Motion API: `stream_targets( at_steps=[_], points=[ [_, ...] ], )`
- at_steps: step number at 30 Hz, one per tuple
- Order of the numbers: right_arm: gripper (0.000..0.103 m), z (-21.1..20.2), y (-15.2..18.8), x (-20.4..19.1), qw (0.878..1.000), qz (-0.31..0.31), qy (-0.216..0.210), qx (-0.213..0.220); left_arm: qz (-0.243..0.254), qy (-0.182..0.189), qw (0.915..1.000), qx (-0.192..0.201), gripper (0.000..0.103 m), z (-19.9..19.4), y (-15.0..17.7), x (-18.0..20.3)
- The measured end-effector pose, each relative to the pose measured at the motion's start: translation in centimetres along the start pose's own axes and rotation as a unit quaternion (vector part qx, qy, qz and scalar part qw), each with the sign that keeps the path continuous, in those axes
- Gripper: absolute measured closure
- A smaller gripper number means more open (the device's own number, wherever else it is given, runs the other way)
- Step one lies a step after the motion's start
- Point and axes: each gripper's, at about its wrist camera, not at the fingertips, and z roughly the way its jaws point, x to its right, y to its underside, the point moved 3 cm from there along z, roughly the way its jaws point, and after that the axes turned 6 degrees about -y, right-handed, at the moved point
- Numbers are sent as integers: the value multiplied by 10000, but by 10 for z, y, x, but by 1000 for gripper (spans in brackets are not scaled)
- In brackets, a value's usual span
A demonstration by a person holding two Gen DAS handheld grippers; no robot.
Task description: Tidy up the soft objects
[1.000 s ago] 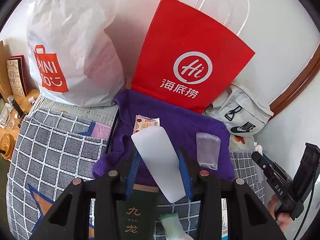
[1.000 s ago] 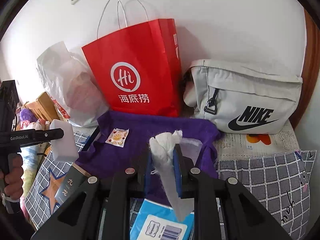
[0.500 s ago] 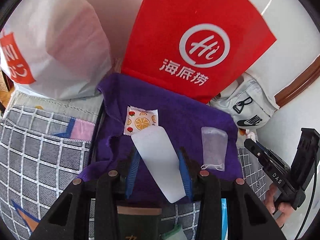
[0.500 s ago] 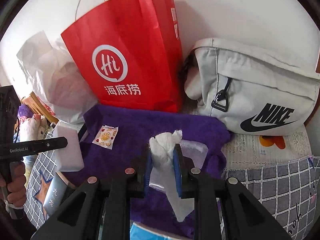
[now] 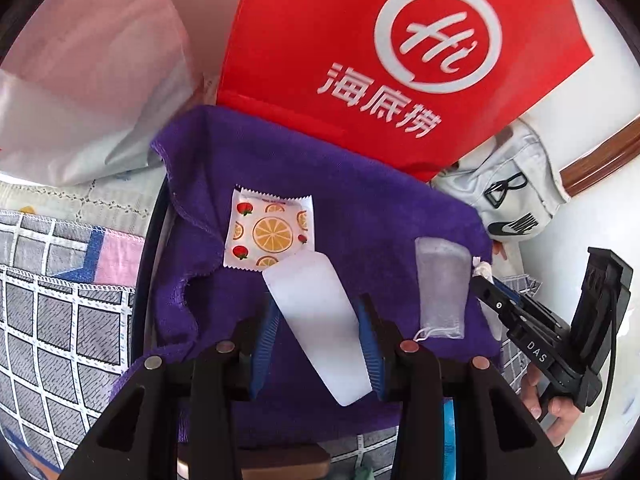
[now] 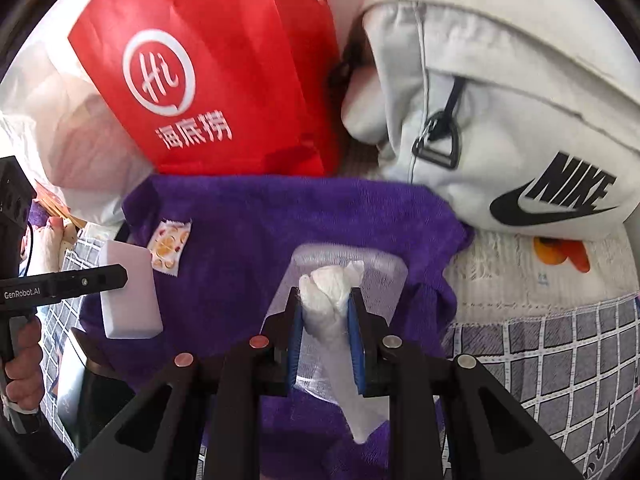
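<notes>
Spanning the middle of both views: purple towel (image 5: 360, 216), spread flat on a checked grey bedcover (image 5: 60, 320).

Item 1. Left gripper (image 5: 316, 332), blue pads clenched on a white sponge block (image 5: 316, 320). Block juts out past the fingertips toward 12 o'clock, held above the towel's near half. In the right wrist view the same block shows at 9 o'clock, beside the left gripper's black body.

Item 2. Right gripper (image 6: 324, 332), pads grasping a twisted white tissue roll (image 6: 332, 320). Crumpled top end stands beyond the fingertips; tail hangs down toward 6 o'clock. Whether the tail touches the towel cannot be told.

Item 3. Fruit-print sachet (image 5: 268, 232), orange slices and strawberries, flat on the towel, just past the sponge's far end at 11 o'clock of it.

Item 4. Translucent mesh pouch (image 5: 440, 284), flat on the towel at 3 o'clock of the left gripper; in the right wrist view it lies directly beneath the tissue roll.

Item 5. Red paper bag (image 5: 400, 60), white logo, upright behind the towel at 12 o'clock, touching its far edge.

Item 6. White plastic bag (image 5: 88, 80), at 10 o'clock, beside the red bag.

Item 7. Grey sling bag (image 6: 500, 120), black logo, at 2 o'clock in the right wrist view, touching the towel's far right corner.

Item 8. A hand (image 5: 552, 412) on the right gripper's handle, at 4 o'clock in the left wrist view.
</notes>
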Motion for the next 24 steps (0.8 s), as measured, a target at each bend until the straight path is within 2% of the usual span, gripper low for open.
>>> stream_targets(
  at_steps=[6,8,9,11,12,13,15,19,24],
  points=[
    [80,9,2,4,9998,61,7,-196,24,19,10000,-77,62,7,2,-5],
    [79,10,4,4,9998,42,30,-215,18,-36,10000,-78,58,7,2,-9],
    [75,11,4,3,9997,30,3,-227,24,-78,9999,-69,56,6,2,-11],
    [62,11,4,0,9998,23,-58,-213,19,-127,9999,-96,51,4,3,-16],
    [51,11,3,-2,9998,3,-71,-173,-4,-154,9998,-115,51,3,3,-19],
    [45,9,2,-4,9999,-34,-62,-112,-29,-172,9998,-134,49,1,4,-22],
    [42,3,-1,-10,9999,-124,-32,34,-47,-244,9995,-206,46,-1,6,-26],
    [40,-9,-5,-17,9997,-122,-50,196,22,-503,9984,-249,43,-9,10,-29],
    [40,-36,-3,-26,9990,-59,-84,431,-42,-482,9988,-94,43,-37,20,-33]
  ],
)
